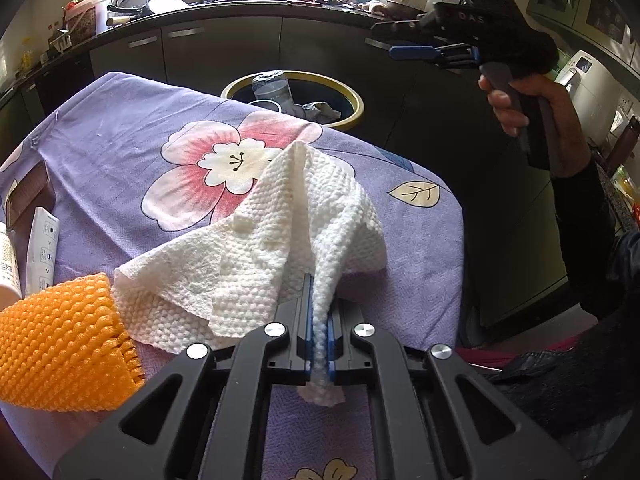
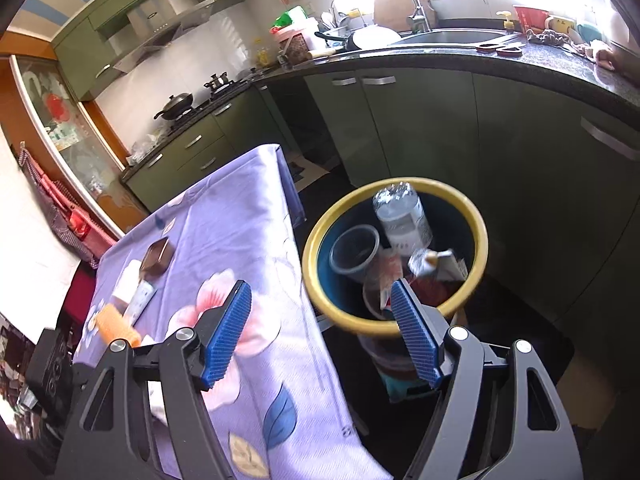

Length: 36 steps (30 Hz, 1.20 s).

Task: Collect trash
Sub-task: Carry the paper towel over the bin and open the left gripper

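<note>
White, limp paper towel weighs nothing, so my left gripper clamps one gathered corner while my right gripper gapes empty.

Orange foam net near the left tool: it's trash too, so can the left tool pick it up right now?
Probably not: the left tool is shut on the paper towel, so it must drop that before taking the orange foam net.
</note>
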Tool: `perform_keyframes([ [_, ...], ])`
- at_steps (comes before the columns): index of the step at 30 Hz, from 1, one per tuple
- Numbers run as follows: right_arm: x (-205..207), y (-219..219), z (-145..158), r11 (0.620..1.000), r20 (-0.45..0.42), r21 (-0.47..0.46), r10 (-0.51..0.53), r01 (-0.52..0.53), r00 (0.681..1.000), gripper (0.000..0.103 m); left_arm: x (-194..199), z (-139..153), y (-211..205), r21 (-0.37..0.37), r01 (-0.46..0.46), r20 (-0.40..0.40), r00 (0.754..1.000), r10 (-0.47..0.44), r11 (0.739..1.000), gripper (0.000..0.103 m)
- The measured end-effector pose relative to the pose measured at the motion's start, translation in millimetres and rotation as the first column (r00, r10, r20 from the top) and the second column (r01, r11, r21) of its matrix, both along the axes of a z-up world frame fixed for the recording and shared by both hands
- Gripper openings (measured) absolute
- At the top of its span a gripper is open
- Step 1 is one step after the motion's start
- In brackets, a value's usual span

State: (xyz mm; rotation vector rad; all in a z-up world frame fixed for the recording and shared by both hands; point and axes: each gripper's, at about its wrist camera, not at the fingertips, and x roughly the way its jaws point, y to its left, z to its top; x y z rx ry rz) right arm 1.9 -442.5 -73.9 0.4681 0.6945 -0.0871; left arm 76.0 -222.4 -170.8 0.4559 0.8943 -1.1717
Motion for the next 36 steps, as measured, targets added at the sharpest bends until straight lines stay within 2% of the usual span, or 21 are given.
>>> perform_keyframes([
  [10, -42, 12, -8, 0.996, 0.046, 0.091, -0.025, 0.021, 0.999, 0.072, -8, 25, 7, -0.084, -0.016, 0.043, 0.999, 0.02, 0.996, 0.002],
  [15, -58, 2, -12, 0.992, 0.039, 0.113, -0.068, 0.063, 0.997, 0.072, -8, 56, 19, -0.152, -0.05, 0.074, 0.995, 0.062, 0.987, 0.002],
  [20, -79, -8, -21, 0.983, 0.023, 0.141, -0.119, 0.115, 0.993, 0.072, -4, 91, 30, -0.222, -0.081, 0.072, 0.992, 0.1, 0.972, 0.002],
  [25, -95, -20, -25, 0.974, 0.019, 0.164, -0.163, 0.157, 0.986, 0.072, 2, 122, 31, -0.251, -0.097, 0.032, 0.994, 0.109, 0.963, 0.002],
  [31, -111, -29, -25, 0.965, 0.057, 0.179, -0.206, 0.193, 0.977, 0.072, 4, 164, 7, -0.255, -0.035, 0.042, 0.998, 0.047, 0.966, 0.002],
  [36, -122, -43, -33, 0.951, 0.058, 0.202, -0.249, 0.233, 0.967, 0.072, 9, 196, -35, -0.263, 0.04, 0.076, 0.997, -0.02, 0.964, 0.002],
])
